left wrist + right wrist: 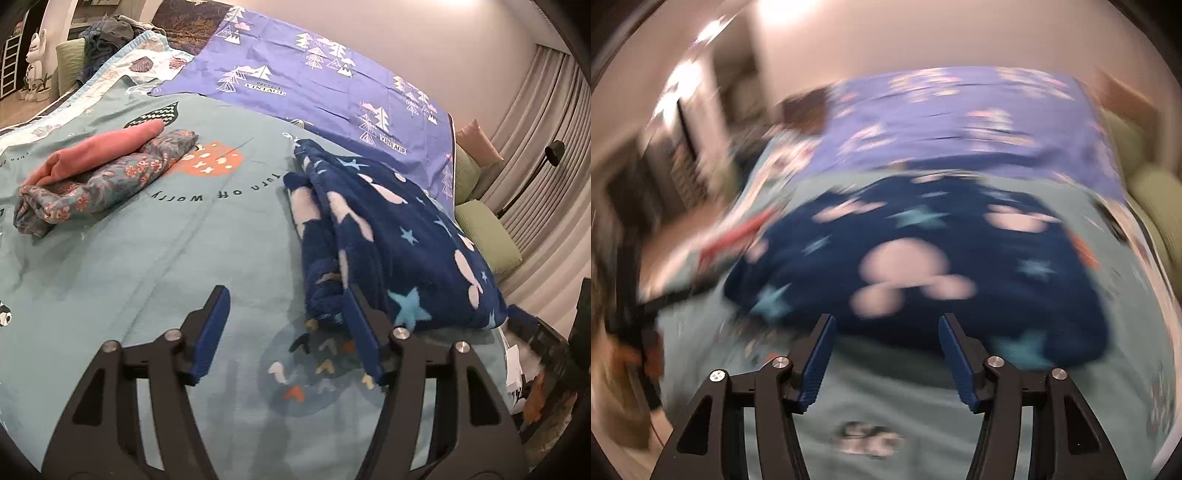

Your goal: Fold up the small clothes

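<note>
A big bed [147,266] with a light blue cover holds the clothes. A dark blue fuzzy piece with stars [391,240] lies in a soft, bunched heap toward the right edge of the bed. It is not folded flat yet. Far over by the left edge lie a pink piece [99,151] and a flowery piece [107,181], side by side and touching. They look rolled or folded already.

The left gripper [284,314] has its fingers spread wide and holds nothing. Its right finger sits just at the near corner of the dark blue fuzzy piece, and I cannot tell if it touches.

The right gripper [886,332] is also spread wide and empty. It points at the near edge of the same blue piece [916,258]. This view is very blurry, so little else can be told.

I think the step now is reaching in to take hold of the blue piece. Next, each gripper likely needs to pinch a near corner or edge. Then they can lift and lay it out flat for folding. The fuzzy cloth looks thick, so a deep pinch may help.
</note>
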Motion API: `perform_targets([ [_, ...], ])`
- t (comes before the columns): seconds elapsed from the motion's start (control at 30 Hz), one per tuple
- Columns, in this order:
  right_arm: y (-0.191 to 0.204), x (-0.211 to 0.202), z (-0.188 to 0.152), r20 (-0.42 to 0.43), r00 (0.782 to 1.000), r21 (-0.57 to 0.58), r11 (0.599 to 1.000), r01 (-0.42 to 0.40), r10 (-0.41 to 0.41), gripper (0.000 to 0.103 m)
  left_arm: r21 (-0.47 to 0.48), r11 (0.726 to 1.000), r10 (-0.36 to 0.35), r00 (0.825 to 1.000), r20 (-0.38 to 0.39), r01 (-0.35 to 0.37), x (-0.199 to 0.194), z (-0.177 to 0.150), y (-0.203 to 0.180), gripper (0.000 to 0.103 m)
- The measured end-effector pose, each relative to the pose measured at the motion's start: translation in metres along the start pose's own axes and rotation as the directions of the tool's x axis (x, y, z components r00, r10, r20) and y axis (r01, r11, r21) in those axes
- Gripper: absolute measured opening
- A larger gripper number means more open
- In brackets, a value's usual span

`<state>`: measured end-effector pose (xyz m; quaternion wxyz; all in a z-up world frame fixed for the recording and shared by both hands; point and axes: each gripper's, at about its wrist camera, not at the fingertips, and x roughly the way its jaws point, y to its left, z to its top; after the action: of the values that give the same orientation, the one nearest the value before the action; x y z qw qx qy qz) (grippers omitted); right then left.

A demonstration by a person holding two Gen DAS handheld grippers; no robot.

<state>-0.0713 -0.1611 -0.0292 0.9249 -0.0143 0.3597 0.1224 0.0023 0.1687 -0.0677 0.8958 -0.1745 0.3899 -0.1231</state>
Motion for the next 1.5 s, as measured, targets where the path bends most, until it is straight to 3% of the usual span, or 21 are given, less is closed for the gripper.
perform_targets([
  [0.13, 0.080, 0.034, -0.004, -0.012, 1.000, -0.248, 0.969, 0.011, -0.015, 0.062, -0.018, 1.000, -0.022, 1.000, 0.002, 0.022, -0.004, 0.001, 0.016, 0.065],
  [0.27, 0.141, 0.057, -0.014, 0.040, 0.999, -0.452, 0.891, 0.047, -0.033, 0.070, -0.035, 0.999, -0.021, 1.000, 0.021, 0.021, -0.013, 0.005, 0.034, 0.066],
  [0.37, 0.173, 0.080, -0.020, 0.055, 0.997, -0.541, 0.838, 0.070, -0.047, 0.072, -0.074, 0.997, -0.021, 0.999, 0.039, 0.024, -0.018, 0.011, 0.050, 0.066],
  [0.53, 0.200, 0.116, -0.020, 0.067, 0.993, -0.577, 0.809, 0.117, -0.096, 0.072, -0.106, 0.993, -0.042, 0.997, 0.058, 0.048, -0.018, 0.025, 0.067, 0.070],
  [0.77, 0.199, 0.137, -0.012, 0.063, 0.988, -0.550, 0.821, 0.153, -0.142, 0.072, -0.079, 0.991, -0.111, 0.993, 0.028, 0.112, 0.005, 0.045, 0.068, 0.076],
  [0.97, 0.185, 0.138, -0.004, 0.063, 0.988, -0.493, 0.856, 0.153, -0.140, 0.072, -0.022, 0.983, -0.185, 0.981, -0.053, 0.184, 0.040, 0.068, 0.049, 0.078],
  [1.07, 0.182, 0.140, -0.002, 0.055, 0.990, -0.467, 0.874, 0.137, -0.126, 0.072, 0.024, 0.970, -0.239, 0.966, -0.101, 0.243, 0.059, 0.079, 0.032, 0.079],
  [1.27, 0.180, 0.136, -0.003, 0.059, 0.992, -0.452, 0.883, 0.129, -0.115, 0.072, -0.033, 0.941, -0.337, 0.925, -0.179, 0.336, 0.094, 0.087, 0.014, 0.080],
  [1.37, 0.177, 0.136, -0.002, 0.051, 0.993, -0.434, 0.893, 0.120, -0.108, 0.072, -0.050, 0.929, -0.368, 0.906, -0.211, 0.366, 0.109, 0.090, 0.009, 0.080],
  [1.5, 0.178, 0.137, -0.002, 0.050, 0.993, -0.423, 0.899, 0.116, -0.105, 0.072, -0.106, 0.930, -0.368, 0.888, -0.276, 0.352, 0.136, 0.091, 0.011, 0.080],
])
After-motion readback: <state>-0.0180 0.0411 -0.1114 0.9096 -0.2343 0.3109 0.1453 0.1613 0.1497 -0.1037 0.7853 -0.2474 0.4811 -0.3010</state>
